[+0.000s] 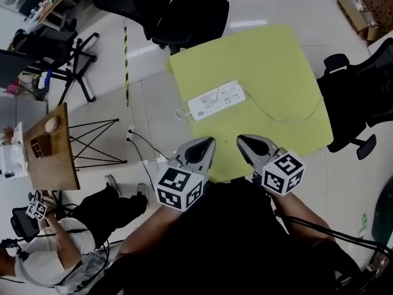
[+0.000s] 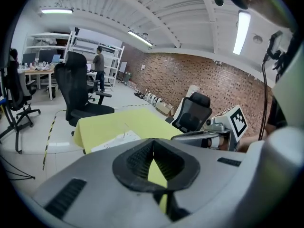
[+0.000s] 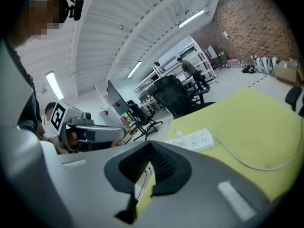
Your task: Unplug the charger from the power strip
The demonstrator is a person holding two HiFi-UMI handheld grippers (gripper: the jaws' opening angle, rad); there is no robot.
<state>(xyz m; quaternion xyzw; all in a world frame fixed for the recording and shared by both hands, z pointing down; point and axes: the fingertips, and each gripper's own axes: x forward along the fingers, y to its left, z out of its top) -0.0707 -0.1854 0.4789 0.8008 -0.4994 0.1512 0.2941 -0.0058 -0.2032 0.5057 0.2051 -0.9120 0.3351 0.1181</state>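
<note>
Holding both of mine clenched shut on nothing: the left gripper [image 1: 210,141] and the right gripper [image 1: 241,139] hang side by side over the near edge of the table [image 1: 276,60], tips aimed away from me. Each gripper's own view shows the ribbed pads meeting at the tip, with only yellow-green cloth visible through the gap below.

As for writing, all I get is the black-and-white square markers on the left cube [image 1: 179,188] and the right cube [image 1: 282,173]. They're patterns, not letters. Any print on the strip is too small to read.

The power strip [image 1: 217,99] lies flat near the middle of the table, beyond both tips and apart from them. It's white, and in the head view its long axis runs from lower left up to upper right, sockets facing up. A thin white cable [image 1: 288,120] leaves its right end and curves across the cloth toward the table's right edge. In the right gripper view a small white lump [image 3: 179,136] sits at the strip's left end. I honestly can't tell if that's the charger.

Black office chairs stand past the far edge [image 1: 190,17] and off to the right [image 1: 356,97].
</note>
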